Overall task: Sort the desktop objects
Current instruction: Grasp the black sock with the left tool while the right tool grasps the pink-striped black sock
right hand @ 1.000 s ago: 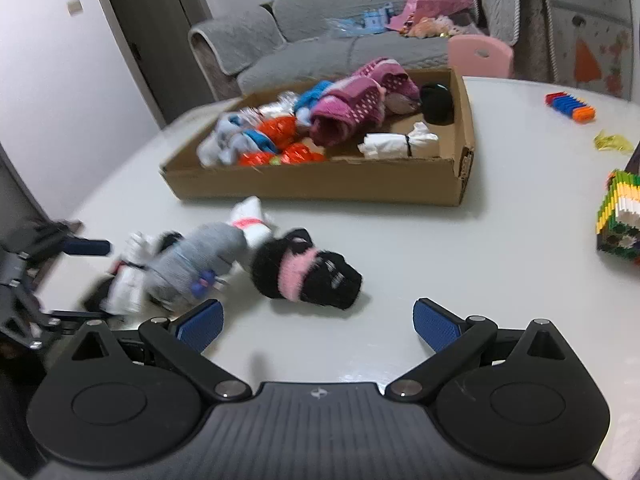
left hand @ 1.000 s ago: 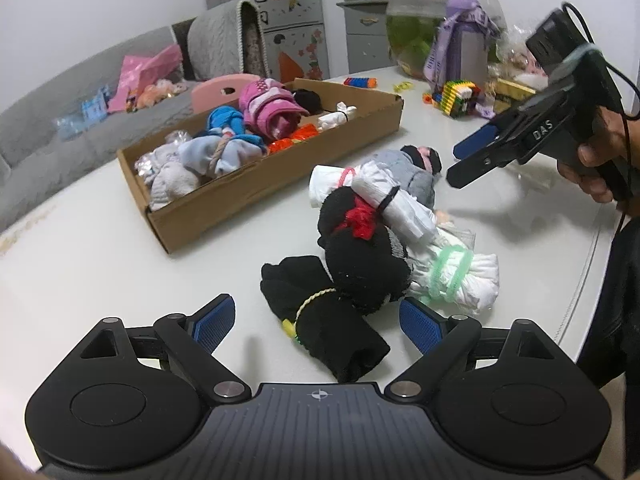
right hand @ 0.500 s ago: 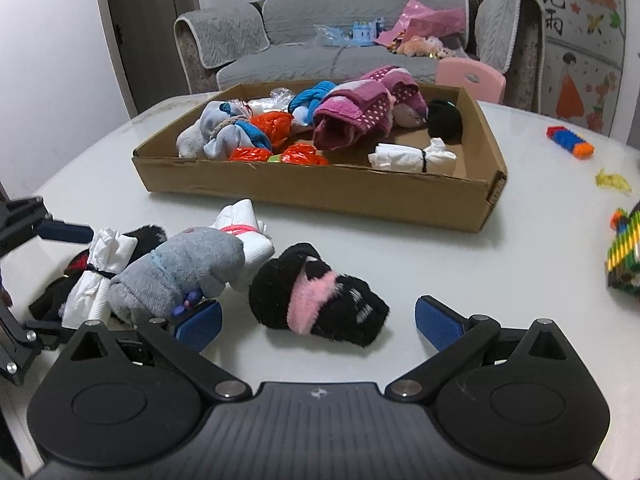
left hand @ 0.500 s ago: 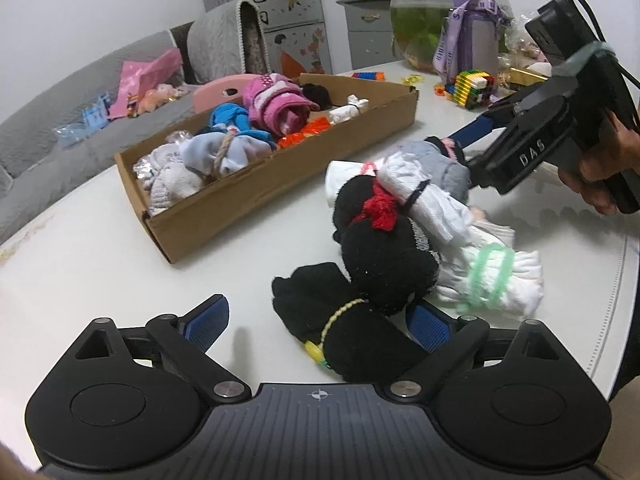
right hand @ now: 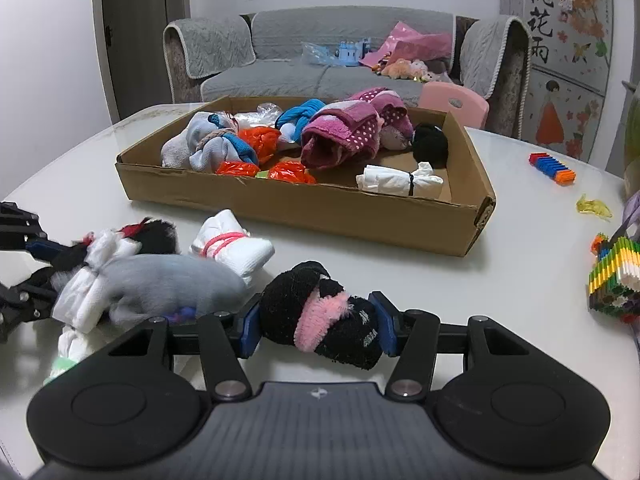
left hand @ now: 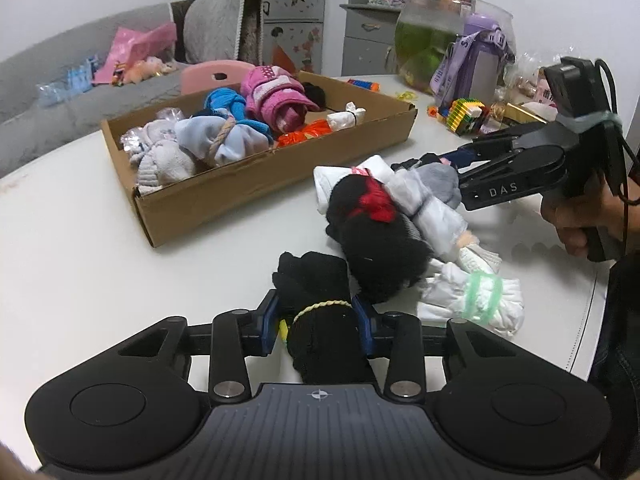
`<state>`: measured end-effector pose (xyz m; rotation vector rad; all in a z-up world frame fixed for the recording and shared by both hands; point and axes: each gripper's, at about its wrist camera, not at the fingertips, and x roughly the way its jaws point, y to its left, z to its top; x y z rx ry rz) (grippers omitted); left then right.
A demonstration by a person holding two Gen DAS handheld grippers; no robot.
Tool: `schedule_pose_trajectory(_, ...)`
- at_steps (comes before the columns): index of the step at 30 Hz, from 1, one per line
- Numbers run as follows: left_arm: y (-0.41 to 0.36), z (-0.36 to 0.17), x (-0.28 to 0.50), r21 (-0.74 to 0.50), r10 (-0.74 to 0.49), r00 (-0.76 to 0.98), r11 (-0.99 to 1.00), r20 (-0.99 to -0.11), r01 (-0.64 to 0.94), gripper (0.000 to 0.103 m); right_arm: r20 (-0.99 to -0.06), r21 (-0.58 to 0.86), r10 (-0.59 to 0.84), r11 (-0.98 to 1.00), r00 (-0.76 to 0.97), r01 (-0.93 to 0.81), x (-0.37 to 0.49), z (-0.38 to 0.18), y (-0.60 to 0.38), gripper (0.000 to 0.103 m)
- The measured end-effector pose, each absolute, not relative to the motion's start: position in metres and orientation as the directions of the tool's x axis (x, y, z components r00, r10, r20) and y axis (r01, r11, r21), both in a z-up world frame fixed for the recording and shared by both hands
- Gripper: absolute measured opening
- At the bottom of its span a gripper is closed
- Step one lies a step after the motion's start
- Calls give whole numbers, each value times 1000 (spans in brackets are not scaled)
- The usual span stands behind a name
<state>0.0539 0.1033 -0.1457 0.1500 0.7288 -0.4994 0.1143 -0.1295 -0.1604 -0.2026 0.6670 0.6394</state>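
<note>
My left gripper (left hand: 319,324) is shut on a black sock roll with a yellow band (left hand: 320,312) on the white table. My right gripper (right hand: 316,330) is shut on a black sock roll with a pink band (right hand: 320,316); it also shows from the side in the left wrist view (left hand: 452,160). Between them lies a pile: a black roll with a red tie (left hand: 376,236), a grey roll (right hand: 168,284), a white roll with a pink band (right hand: 232,248) and a white roll with a green band (left hand: 480,296). A cardboard box (right hand: 360,216) behind holds several sock bundles.
At the right stand a glass jar (left hand: 424,40), a purple bottle (left hand: 480,64) and a colourful block toy (right hand: 616,276). An orange-blue toy (right hand: 552,168) and a yellow piece (right hand: 594,206) lie on the table. A pink chair (right hand: 452,104) and a sofa are behind.
Both grippers moved forward and closed: the left on the black roll with the yellow band, the right on the black roll with the pink band.
</note>
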Motion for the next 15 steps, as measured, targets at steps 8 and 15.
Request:
schedule_pose_trajectory(8, 108, -141, 42, -22, -363, 643, 880, -675, 474, 44, -611, 61, 503, 800, 611, -597, 111, -151, -149, 50)
schedule_pose_trajectory(15, 130, -129, 35, -11, -333, 666, 899, -667, 438, 44, -604, 136, 552, 783, 576, -607, 114, -139, -174, 50)
